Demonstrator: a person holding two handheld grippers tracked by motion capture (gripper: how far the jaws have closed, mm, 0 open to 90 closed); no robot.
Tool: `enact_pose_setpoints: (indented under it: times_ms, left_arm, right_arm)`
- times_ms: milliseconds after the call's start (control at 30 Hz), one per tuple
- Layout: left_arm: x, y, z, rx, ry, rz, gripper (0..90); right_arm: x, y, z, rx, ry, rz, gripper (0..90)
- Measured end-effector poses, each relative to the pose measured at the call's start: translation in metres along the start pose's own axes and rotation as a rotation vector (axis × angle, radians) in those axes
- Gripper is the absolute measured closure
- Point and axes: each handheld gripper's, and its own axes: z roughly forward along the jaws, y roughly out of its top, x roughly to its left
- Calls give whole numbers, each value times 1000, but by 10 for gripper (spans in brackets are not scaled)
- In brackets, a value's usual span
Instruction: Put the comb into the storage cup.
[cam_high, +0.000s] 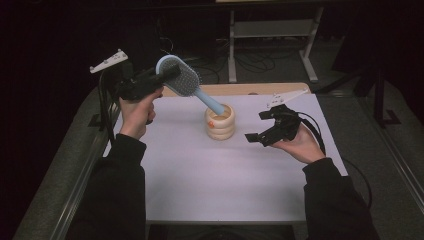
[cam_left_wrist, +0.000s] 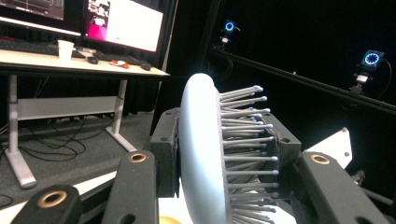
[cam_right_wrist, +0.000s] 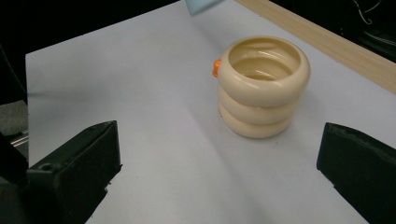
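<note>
My left gripper (cam_high: 167, 74) is held up at the left, shut on the head of a light blue hairbrush (cam_high: 181, 76). In the left gripper view the brush (cam_left_wrist: 201, 154) stands edge-on between the jaws of the left gripper (cam_left_wrist: 224, 149), bristles pointing right. The handle (cam_high: 209, 101) slants down to the right, and its tip (cam_right_wrist: 201, 3) hangs just above a cream ringed cup (cam_high: 220, 124). The cup (cam_right_wrist: 261, 88) stands upright, its inside bare, with a small orange mark (cam_right_wrist: 216, 67) on its side. My right gripper (cam_high: 257, 126) is open to the right of the cup, nothing between its jaws (cam_right_wrist: 219, 140).
A white sheet (cam_high: 210, 175) covers the table, with a wooden strip (cam_high: 240, 89) along its far edge. Beyond it stand a desk frame (cam_high: 270, 30) and floor cables. A desk with monitors (cam_left_wrist: 123, 23) and a paper cup (cam_left_wrist: 65, 49) shows in the left gripper view.
</note>
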Motion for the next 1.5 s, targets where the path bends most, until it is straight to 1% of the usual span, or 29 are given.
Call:
enact_pose_setpoints:
  times_ms: [67, 167, 267, 367, 433, 500, 567, 700, 867, 933, 1000, 1033, 1100, 1167, 1267, 1400, 1500]
  left_arm:
    - [0, 3, 3, -1, 5, 7, 567]
    - [0, 7, 7, 11, 17, 26, 567]
    - [2, 10, 12, 36, 23, 34, 566]
    - [3, 11, 15, 47, 34, 47, 566]
    - [5, 12, 16, 50, 31, 51, 566]
    - [8, 11, 16, 47, 22, 43, 566]
    - [10, 11, 17, 45, 30, 47, 566]
    - [13, 8, 21, 72, 60, 70, 566]
    - [17, 4, 28, 93, 80, 92, 566]
    - [20, 3, 30, 96, 75, 91, 566]
    - [20, 3, 31, 94, 78, 91, 565]
    - [21, 2, 34, 96, 85, 99, 565]
    - [22, 1, 35, 89, 89, 98, 564]
    - [23, -1, 38, 96, 85, 94, 564]
    - [23, -3, 43, 104, 90, 102, 564]
    - [25, -7, 50, 112, 88, 108, 564]
    - [26, -10, 55, 116, 95, 114, 564]
  right_arm:
    - [-2, -6, -2, 0, -10, 11, 0]
    - [-5, -14, -3, 2, -12, 21, 0]
    - [-7, -22, -5, -4, -13, 35, 0]
    - [-8, -28, -5, -2, -9, 44, 0]
    - [-7, -33, -6, -7, -9, 41, 0]
    - [-6, -37, -7, -12, -6, 45, 0]
    - [-6, -42, -7, -10, -7, 48, 0]
    - [-6, -51, -8, -10, -10, 52, 0]
    - [-8, -63, -10, -9, -15, 71, 0]
    - [-9, -67, -11, -8, -16, 78, 0]
    - [-10, -70, -11, -11, -17, 81, 0]
    - [-11, -75, -13, -14, -12, 89, 0]
    - [-11, -78, -13, -13, -12, 95, 0]
    - [-11, -83, -14, -14, -12, 102, 0]
    - [-11, -88, -16, -18, -12, 107, 0]
    - [-10, -92, -18, -27, -23, 103, 0]
    - [-9, -97, -19, -34, -37, 103, 0]
